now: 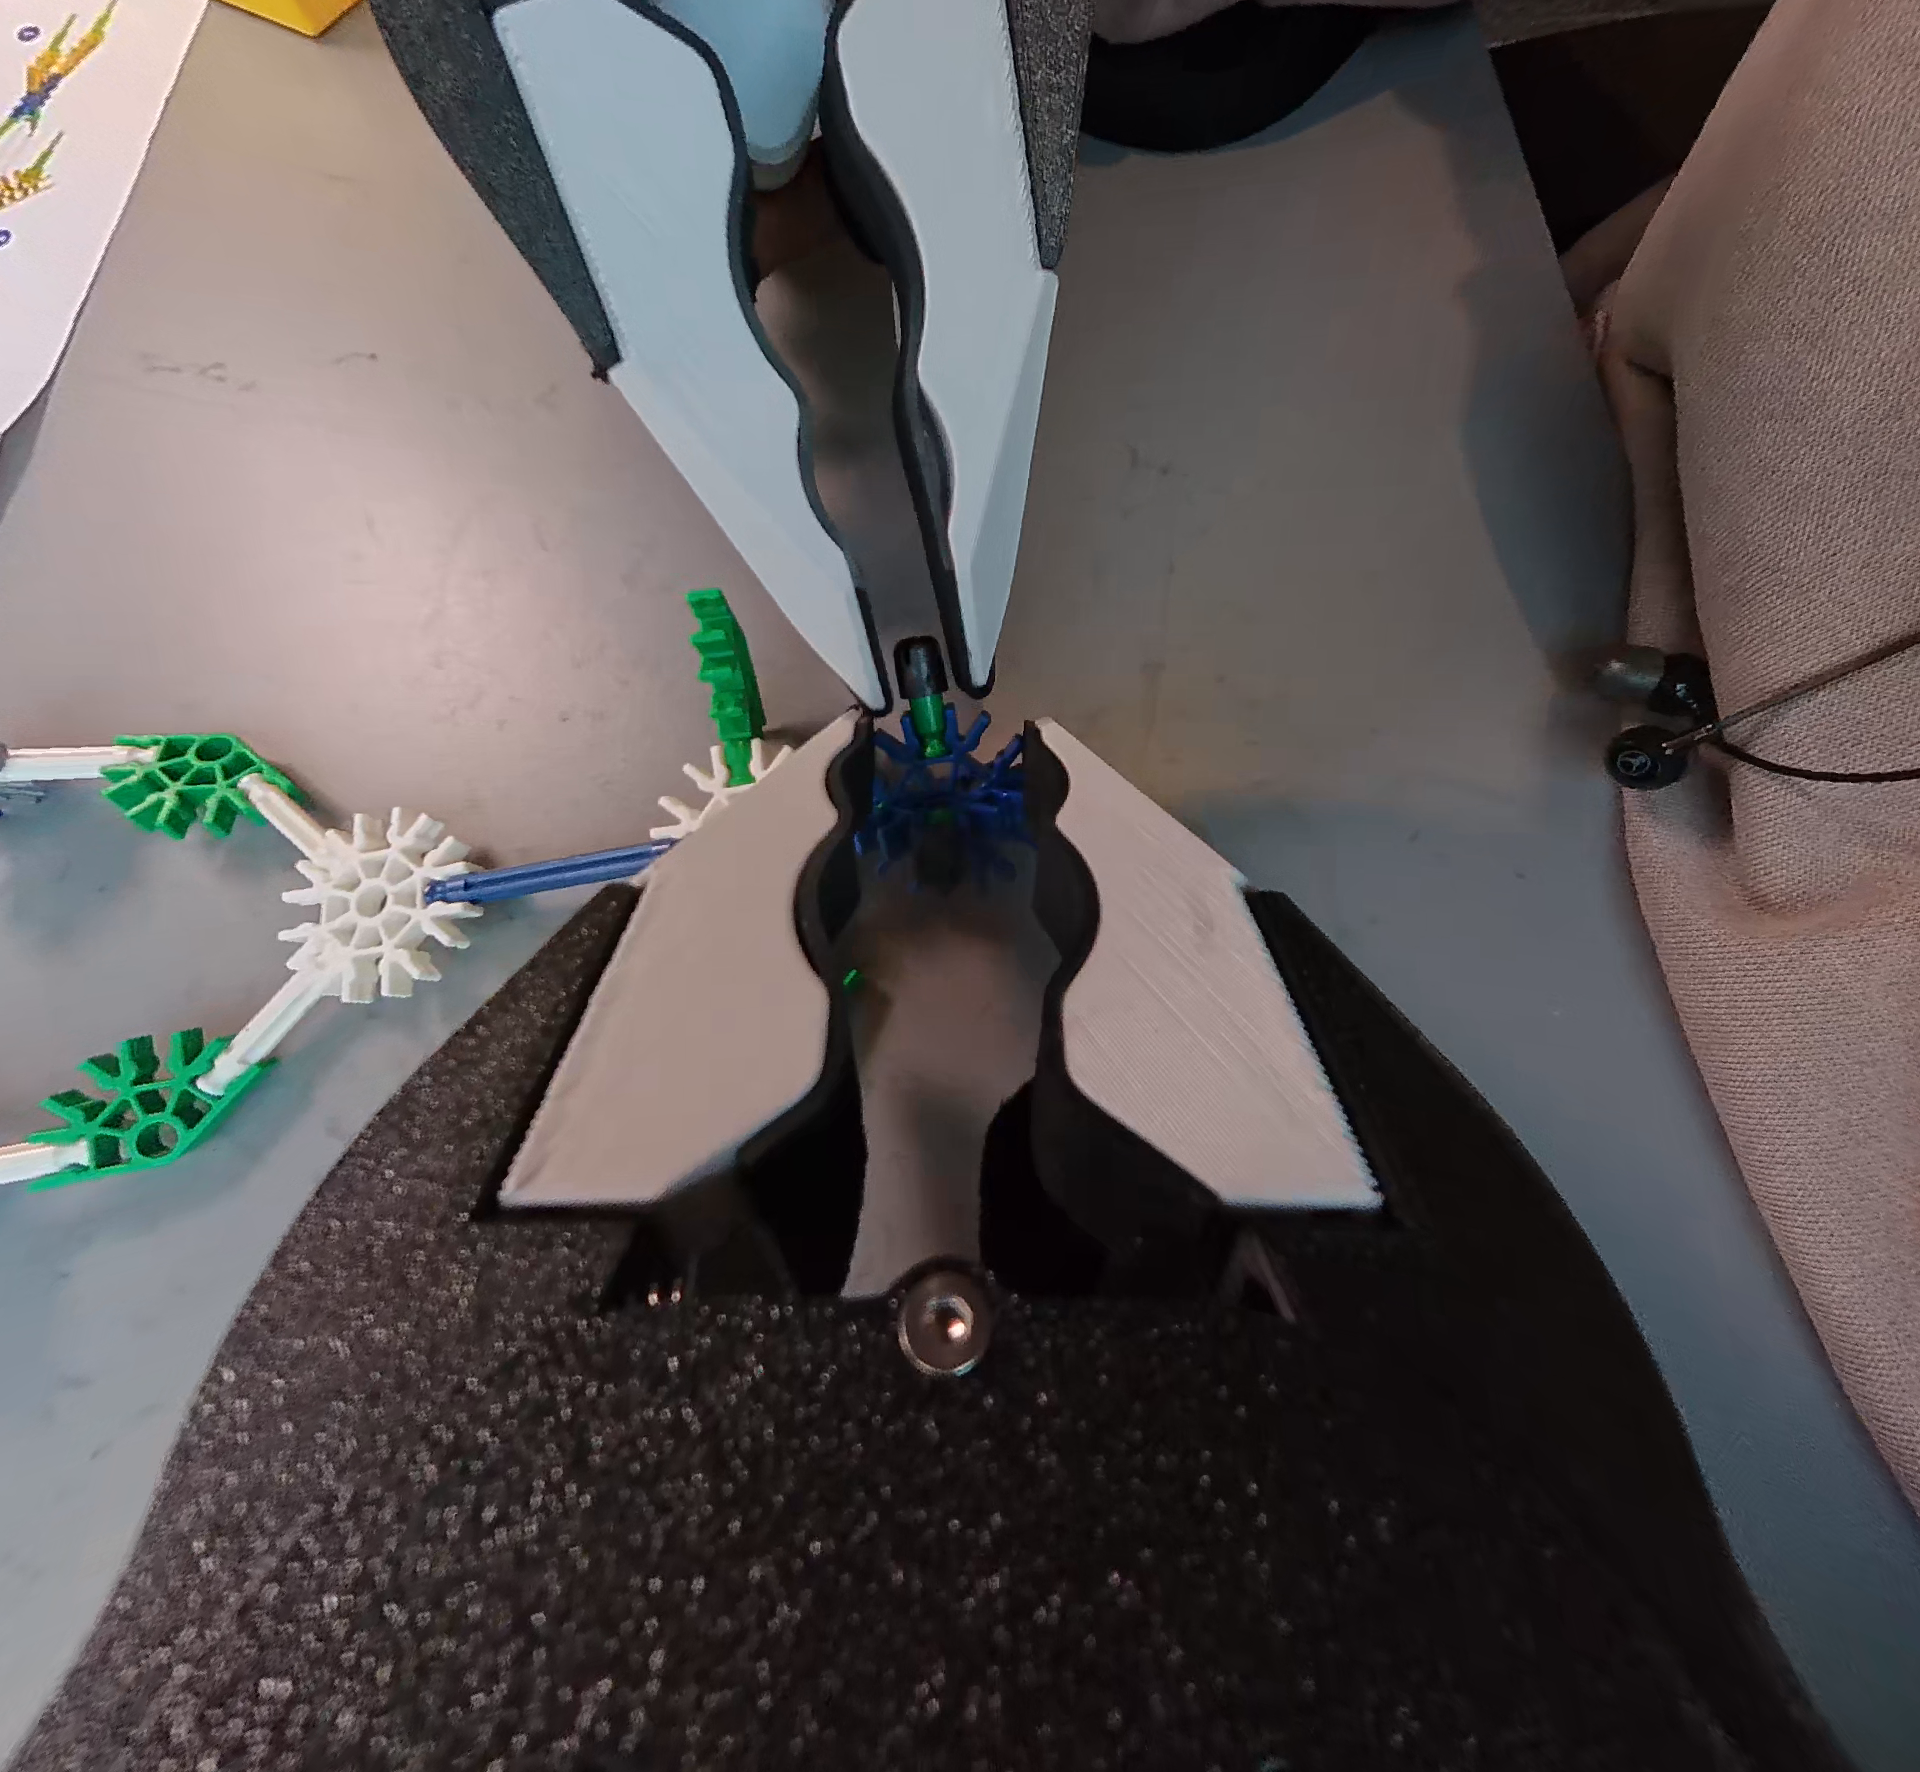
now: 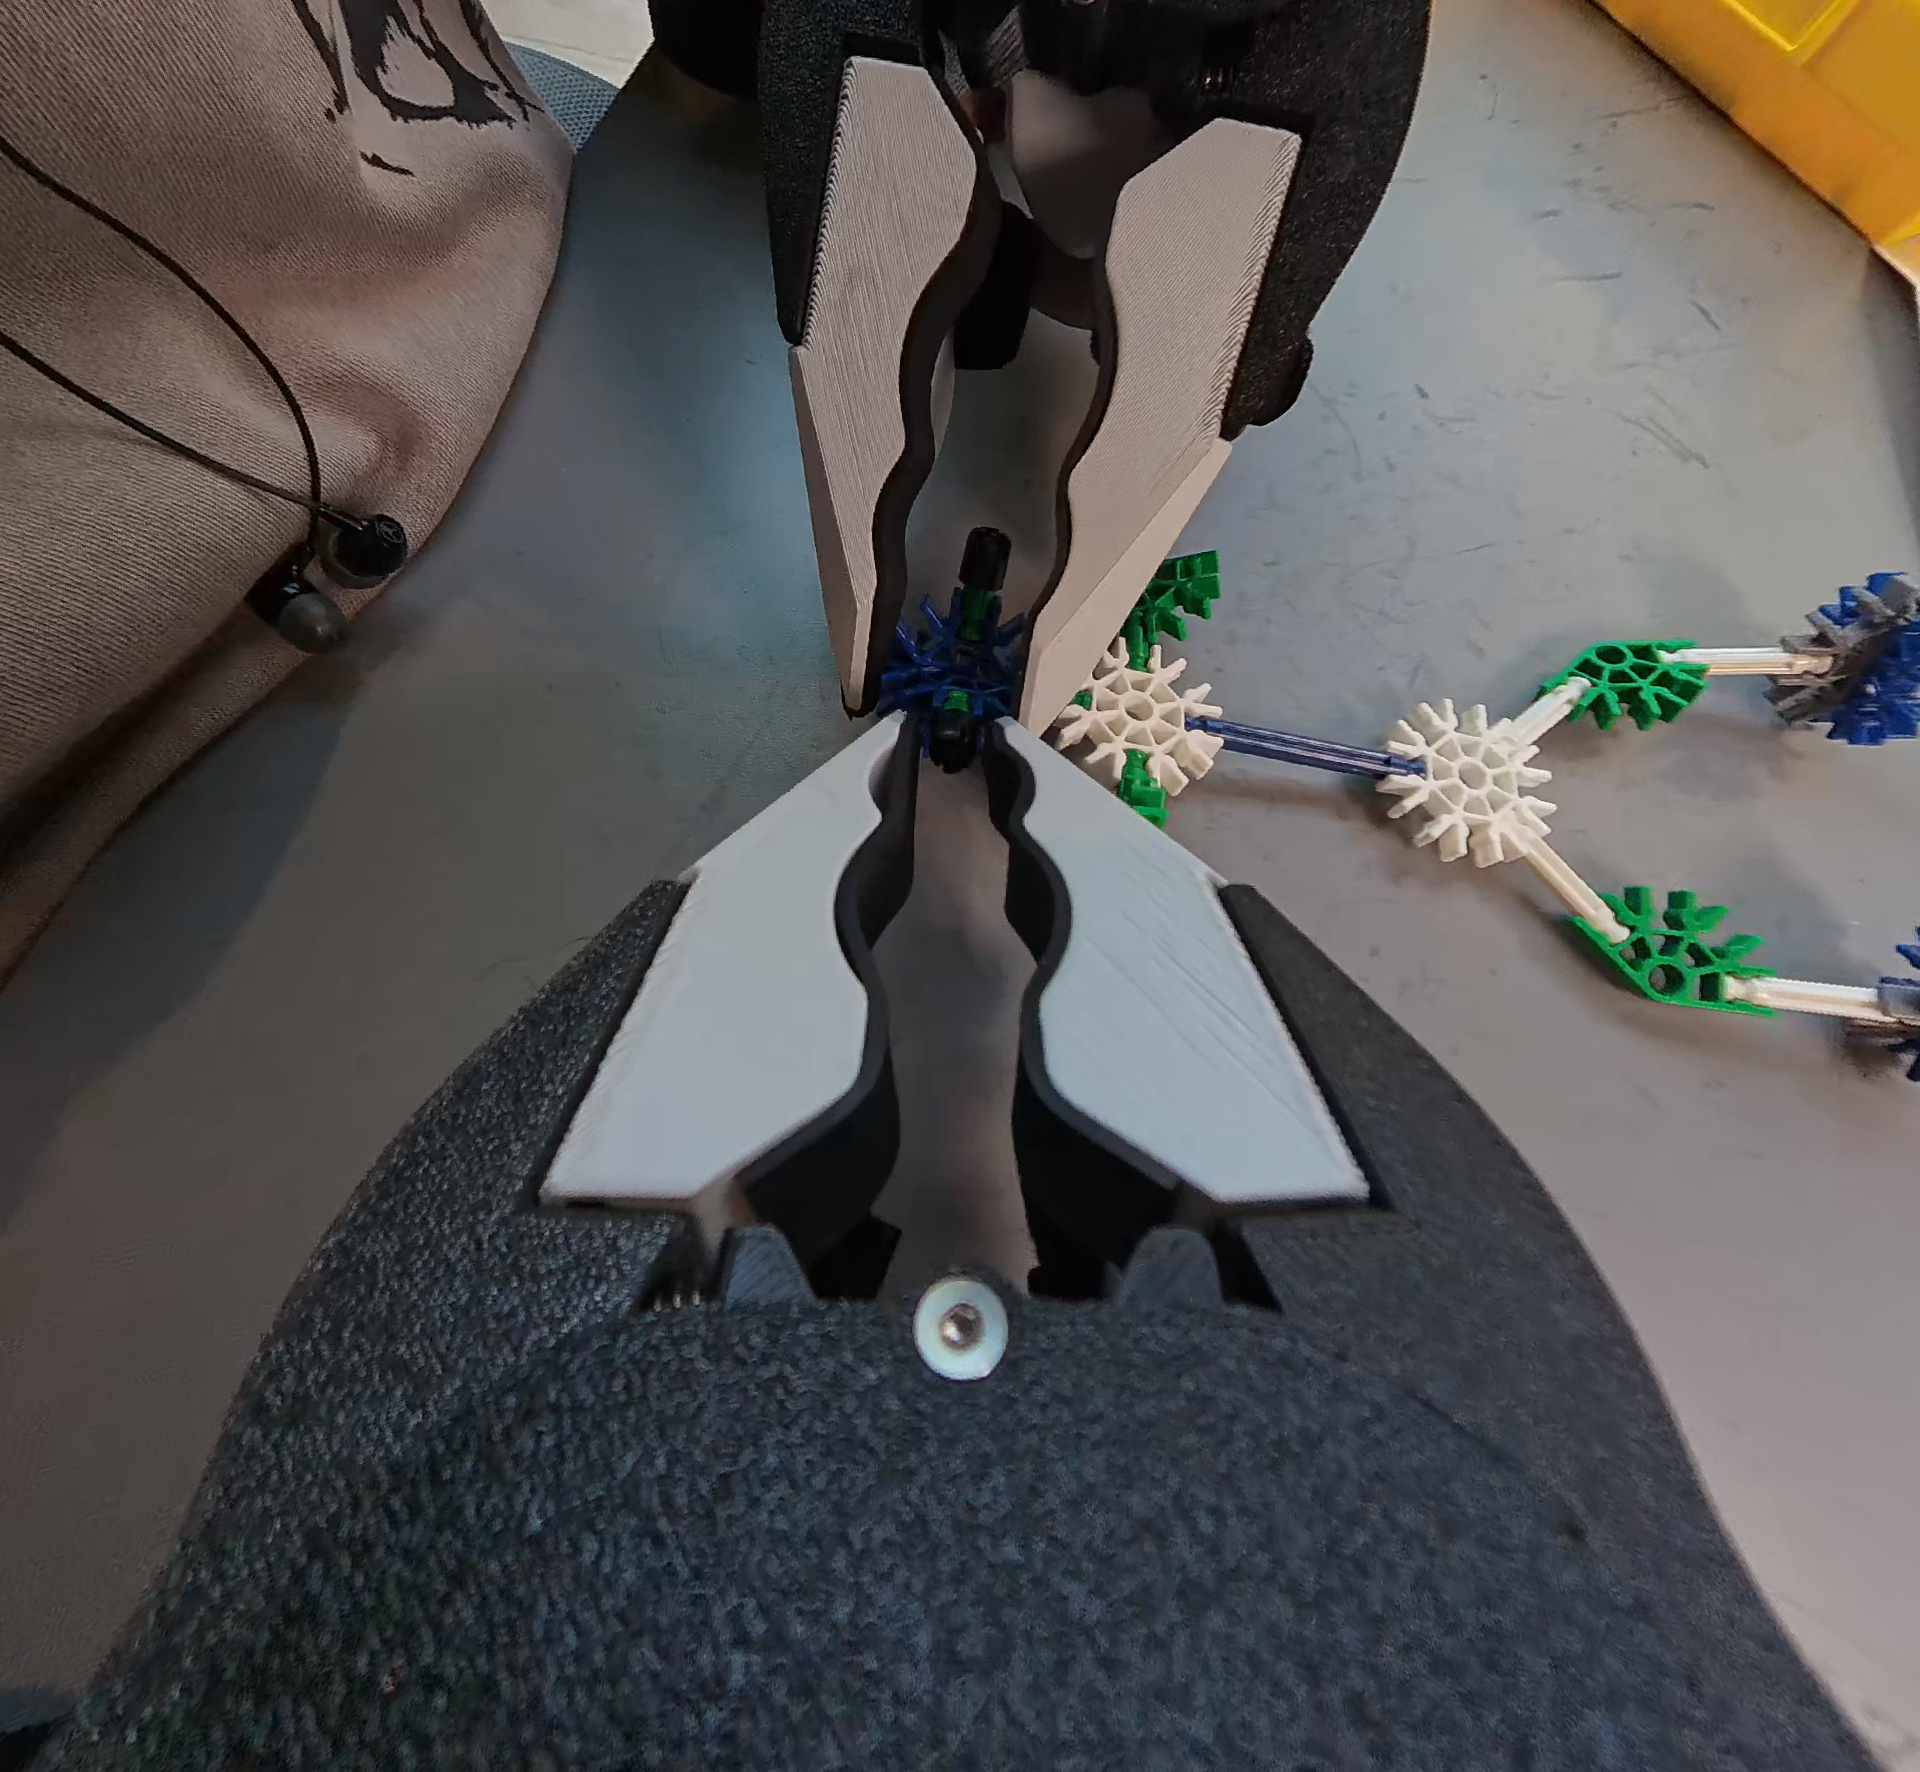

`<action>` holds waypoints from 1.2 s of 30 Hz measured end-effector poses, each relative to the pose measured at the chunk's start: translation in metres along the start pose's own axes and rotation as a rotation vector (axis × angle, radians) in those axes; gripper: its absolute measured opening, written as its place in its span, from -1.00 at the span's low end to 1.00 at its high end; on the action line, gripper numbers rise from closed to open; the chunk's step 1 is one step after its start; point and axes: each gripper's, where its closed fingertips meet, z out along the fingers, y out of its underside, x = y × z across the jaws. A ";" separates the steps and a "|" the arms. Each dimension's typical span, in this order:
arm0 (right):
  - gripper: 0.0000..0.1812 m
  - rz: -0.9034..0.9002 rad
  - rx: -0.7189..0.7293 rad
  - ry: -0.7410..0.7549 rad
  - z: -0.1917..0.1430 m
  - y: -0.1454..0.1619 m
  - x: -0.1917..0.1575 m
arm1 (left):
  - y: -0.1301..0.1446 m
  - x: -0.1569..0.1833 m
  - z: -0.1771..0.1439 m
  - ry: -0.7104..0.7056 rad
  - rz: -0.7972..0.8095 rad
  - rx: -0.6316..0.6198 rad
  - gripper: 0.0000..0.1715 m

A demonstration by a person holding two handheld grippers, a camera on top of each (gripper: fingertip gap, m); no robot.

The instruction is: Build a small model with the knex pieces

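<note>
A blue snowflake connector [image 1: 935, 803] has a short green rod with black end caps [image 1: 928, 712] through its middle. My left gripper [image 1: 945, 723] is shut on the blue connector from both sides. My right gripper [image 1: 927, 683] comes in from the far side and is shut on the rod's black cap. In the right wrist view my right gripper [image 2: 953, 730] pinches the near black cap, and my left gripper [image 2: 945, 709] opposite it clamps the blue connector [image 2: 940, 668]. The two grippers meet tip to tip just above the grey table [image 2: 1455, 372].
A flat frame of white snowflake connectors [image 2: 1470, 777], green connectors [image 2: 1626, 683], white rods and a blue rod [image 2: 1288, 746] lies beside the grippers, also in the left wrist view [image 1: 374, 901]. A yellow bin [image 2: 1714, 8], a printed sheet [image 1: 73, 164], earbuds [image 1: 1652, 725] and a person's beige garment [image 2: 208, 268] border the table. The grippers are tip to tip, or close to it.
</note>
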 end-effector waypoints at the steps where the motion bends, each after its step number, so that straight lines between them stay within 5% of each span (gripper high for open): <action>1: -0.87 0.002 0.005 0.003 -0.001 0.000 0.001 | 0.000 0.000 0.000 0.001 0.000 0.002 -0.67; 12: -0.92 -0.022 0.009 0.015 -0.002 0.000 0.002 | 0.001 -0.001 0.000 0.003 -0.019 0.012 -0.68; 16: -0.93 0.034 0.079 0.090 -0.037 0.000 0.019 | 0.009 -0.018 -0.011 -0.031 -0.108 0.042 -0.69; 26: -0.92 0.068 0.097 0.163 -0.052 0.014 0.031 | 0.006 -0.016 -0.007 -0.006 -0.107 0.071 -0.67; 31: -0.92 0.092 0.088 0.496 -0.094 0.019 0.082 | 0.003 -0.016 -0.009 -0.016 -0.093 0.083 -0.67; 36: -0.92 0.164 0.053 1.086 -0.214 0.041 0.138 | -0.014 -0.022 -0.029 -0.016 -0.105 0.185 -0.66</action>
